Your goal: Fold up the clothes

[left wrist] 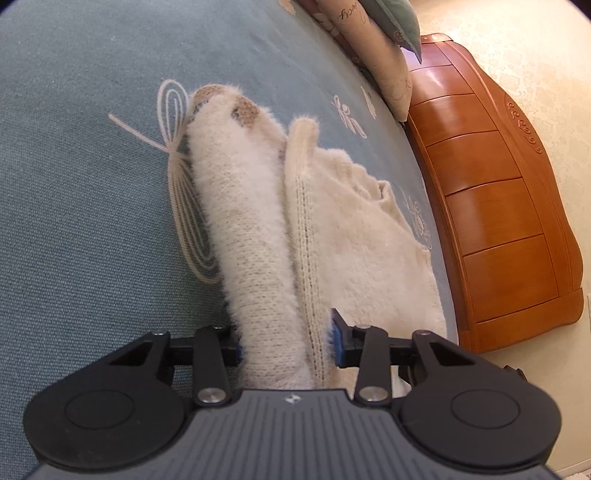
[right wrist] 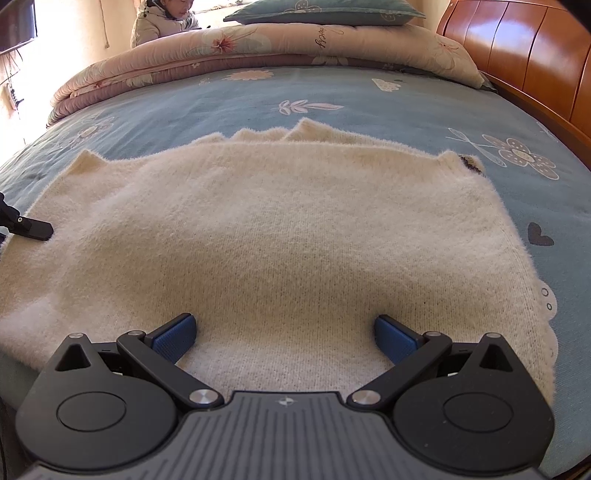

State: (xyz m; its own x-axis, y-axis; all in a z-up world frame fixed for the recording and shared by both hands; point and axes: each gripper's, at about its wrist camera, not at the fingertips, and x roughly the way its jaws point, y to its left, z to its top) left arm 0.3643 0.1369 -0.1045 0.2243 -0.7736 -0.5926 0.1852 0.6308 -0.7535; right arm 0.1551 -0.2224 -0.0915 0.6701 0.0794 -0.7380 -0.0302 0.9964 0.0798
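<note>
Cream fuzzy knit sweater (right wrist: 280, 236) lies spread flat on the blue flower-print bedsheet (right wrist: 369, 103), w/ folded layers showing along its far edge and a small brown patch (right wrist: 471, 162) at the far right corner. In the left wrist view a raised fold of the sweater (left wrist: 255, 258) runs away from the camera as a long ridge, brown-patched at its far end (left wrist: 245, 110), w/ a ribbed seam (left wrist: 308, 266) beside it and the rest of the garment lying flat to the right. Left gripper (left wrist: 286, 343) has that ridge between its fingers: left blue pad sits against the fabric, right blue pad (left wrist: 338, 345) is at the seam edge; looks clenched on the fold, jaws partly closed. Right gripper (right wrist: 284, 338) rests low over the near part of the sweater, jaws spread wide, blue pads (right wrist: 173, 338) well apart on either side of bare knit, nothing grasped. A black fingertip of the left gripper (right wrist: 33, 229) shows at the sweater's left edge in the right wrist view. Beyond the sweater: folded pink floral quilt (right wrist: 221, 48) along the far side of the bed, teal pillow (right wrist: 325, 11) on top of it, orange wooden headboard (right wrist: 535, 59) to the right. A person in a pale jacket (right wrist: 162, 22) sits behind the quilt near a bright window.
</note>
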